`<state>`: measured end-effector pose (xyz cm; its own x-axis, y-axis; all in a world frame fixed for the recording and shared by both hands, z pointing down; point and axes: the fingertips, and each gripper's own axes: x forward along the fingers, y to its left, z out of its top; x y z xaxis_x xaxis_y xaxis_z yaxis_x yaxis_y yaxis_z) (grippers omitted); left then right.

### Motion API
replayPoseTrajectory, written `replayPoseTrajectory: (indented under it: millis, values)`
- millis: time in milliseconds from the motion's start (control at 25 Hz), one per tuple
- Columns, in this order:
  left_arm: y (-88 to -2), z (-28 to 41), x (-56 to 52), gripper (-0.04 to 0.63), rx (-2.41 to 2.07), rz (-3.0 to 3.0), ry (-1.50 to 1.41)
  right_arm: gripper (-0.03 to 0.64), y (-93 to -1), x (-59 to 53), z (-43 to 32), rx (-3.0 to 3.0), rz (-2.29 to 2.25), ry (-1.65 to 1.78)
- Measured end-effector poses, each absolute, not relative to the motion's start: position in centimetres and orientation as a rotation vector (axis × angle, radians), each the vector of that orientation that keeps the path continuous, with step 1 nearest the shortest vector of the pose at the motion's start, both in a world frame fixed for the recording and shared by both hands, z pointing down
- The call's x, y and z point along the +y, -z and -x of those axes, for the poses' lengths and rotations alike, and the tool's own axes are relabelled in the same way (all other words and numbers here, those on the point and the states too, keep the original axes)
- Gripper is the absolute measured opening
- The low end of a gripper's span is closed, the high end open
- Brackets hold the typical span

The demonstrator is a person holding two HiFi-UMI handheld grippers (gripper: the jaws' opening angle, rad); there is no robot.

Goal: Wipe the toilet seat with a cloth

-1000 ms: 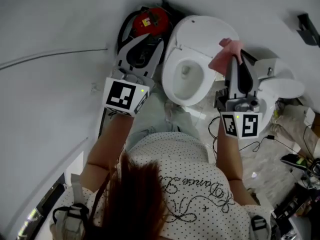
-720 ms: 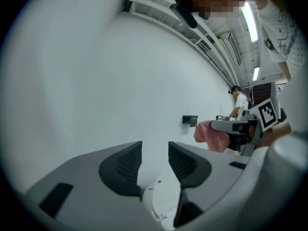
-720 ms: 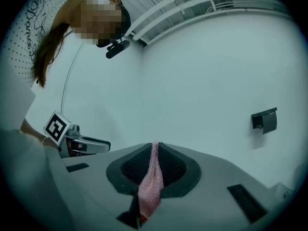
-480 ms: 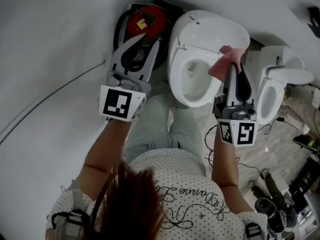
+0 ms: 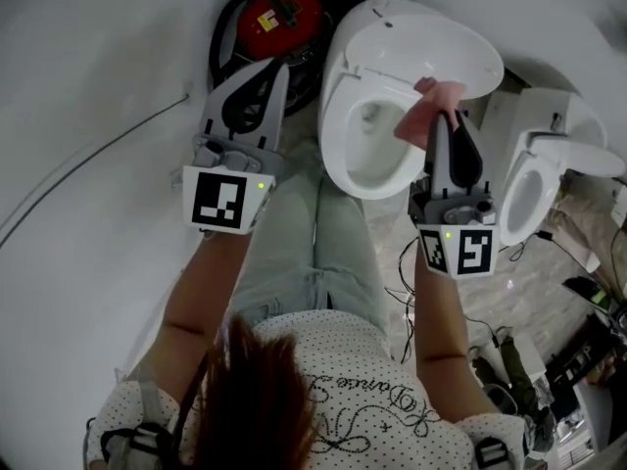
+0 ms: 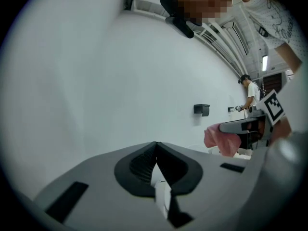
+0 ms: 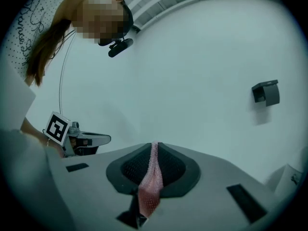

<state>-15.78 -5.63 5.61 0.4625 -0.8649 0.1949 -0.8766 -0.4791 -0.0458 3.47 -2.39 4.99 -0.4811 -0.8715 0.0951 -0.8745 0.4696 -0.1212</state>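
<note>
Head view: my right gripper [image 5: 444,117], clamped on the pink cloth [image 5: 423,117], has moved over the toilet seat [image 5: 336,106]; my left gripper [image 5: 270,65] is closed and empty.

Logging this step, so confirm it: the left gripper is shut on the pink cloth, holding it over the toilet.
Wrong side. The right gripper is shut on the pink cloth, holding it over the toilet; the right gripper view shows it.

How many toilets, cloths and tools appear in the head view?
Toilets: 2, the near toilet and the far toilet
Cloths: 1, the pink cloth
Tools: 2, the left tool and the right tool
Total: 5
</note>
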Motion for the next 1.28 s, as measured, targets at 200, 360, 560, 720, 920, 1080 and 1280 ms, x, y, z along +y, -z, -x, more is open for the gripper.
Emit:
replayPoseTrajectory:
  millis: [200, 360, 560, 720, 920, 1080, 1280]
  values:
    - [-8.9, 15.2, -6.1, 0.003, -1.648, -2.583, -0.270, 0.048, -9.4, -2.5, -3.1, -2.732, -1.415, -0.255]
    - [-12.4, 14.9, -6.2, 0.003, -1.662, -2.529, -0.230, 0.048, -13.0, -3.0, -3.3, -2.742, -1.389, -0.278]
    - [-18.3, 15.1, -6.9, 0.003, -1.674, -2.476, -0.266, 0.048, -19.1, -4.6, -4.0, -2.743, -1.434, -0.367]
    - [-23.3, 15.1, -7.3, 0.003, -1.687, -2.436, -0.294, 0.048, -24.6, -5.2, -3.6, -2.745, -1.396, -0.416]
    - [-28.5, 14.8, -7.8, 0.003, -1.698, -2.407, -0.304, 0.048, -30.4, -5.9, -2.8, -2.744, -1.334, -0.428]
    - [-32.5, 14.8, -8.0, 0.003, -1.709, -2.368, -0.301, 0.048, -34.7, -6.8, -2.7, -2.726, -1.342, -0.451]
    - [-36.4, 15.3, -8.1, 0.003, -1.715, -2.311, -0.303, 0.048, -39.6, -7.5, -2.9, -2.688, -1.341, -0.496]
